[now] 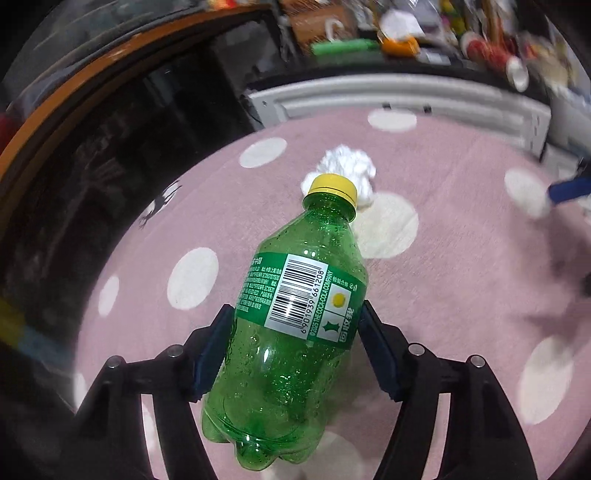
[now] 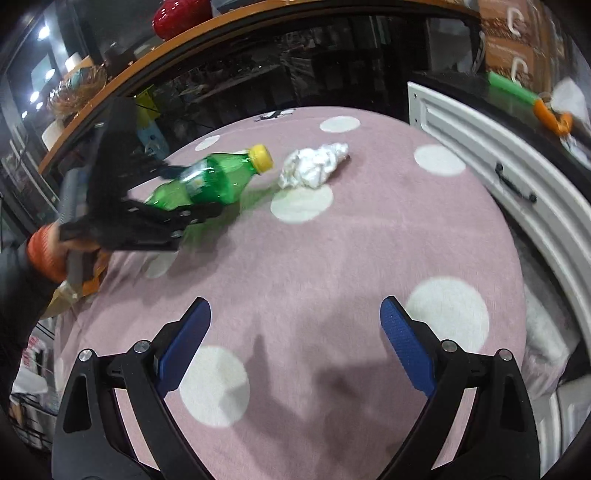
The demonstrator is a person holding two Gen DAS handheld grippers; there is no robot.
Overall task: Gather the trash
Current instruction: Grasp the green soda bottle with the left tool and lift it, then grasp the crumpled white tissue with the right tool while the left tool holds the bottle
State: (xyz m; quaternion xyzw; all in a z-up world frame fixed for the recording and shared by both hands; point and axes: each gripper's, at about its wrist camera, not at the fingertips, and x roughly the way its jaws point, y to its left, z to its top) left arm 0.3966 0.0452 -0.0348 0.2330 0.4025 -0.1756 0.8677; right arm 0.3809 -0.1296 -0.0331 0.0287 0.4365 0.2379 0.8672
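A green plastic bottle (image 1: pixel 291 325) with a yellow cap sits between the blue pads of my left gripper (image 1: pixel 295 314), which is shut on its labelled middle; the cap points away from me. In the right wrist view the bottle (image 2: pixel 210 181) is held just above the pink spotted cloth (image 2: pixel 332 258) by the left gripper (image 2: pixel 188 195). A crumpled white paper wad (image 1: pixel 343 173) lies on the cloth just beyond the cap, and shows in the right wrist view (image 2: pixel 314 166) too. My right gripper (image 2: pixel 295 332) is open and empty, over the near part of the cloth.
A white drawer unit (image 2: pixel 491 158) with a black handle borders the cloth on the right. A dark glass cabinet with an orange rim (image 2: pixel 207 48) stands behind and left. Cluttered shelves (image 1: pixel 406 33) lie beyond.
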